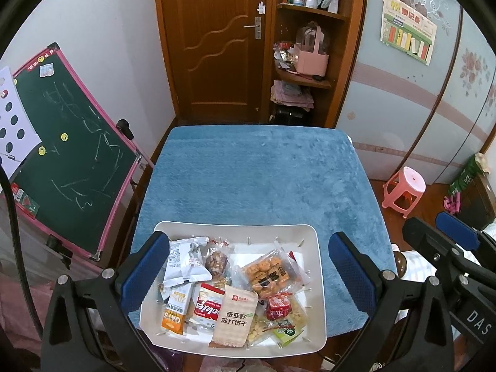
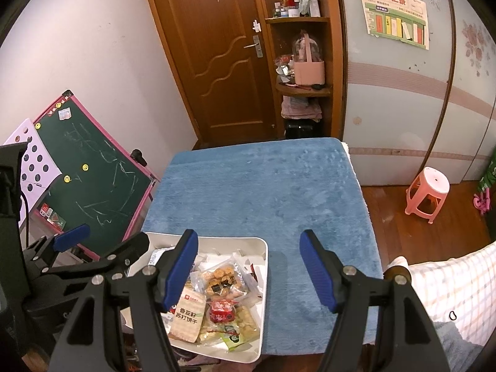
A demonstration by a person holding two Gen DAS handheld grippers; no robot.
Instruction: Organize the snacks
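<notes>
A white tray sits at the near edge of a table covered with a blue cloth. Several snack packets lie jumbled in the tray: a beige cracker packet, an orange biscuit pack, a red packet, an oats packet and a silver-white packet. My left gripper hangs open above the tray, one finger on each side, holding nothing. My right gripper is open and empty, its left finger over the tray and its right finger over the cloth. The cracker packet shows beside that left finger.
A green chalkboard in a pink frame leans left of the table. A pink stool stands on the wooden floor to the right. A wooden door and cluttered shelves lie beyond the table's far edge. Checked fabric lies near right.
</notes>
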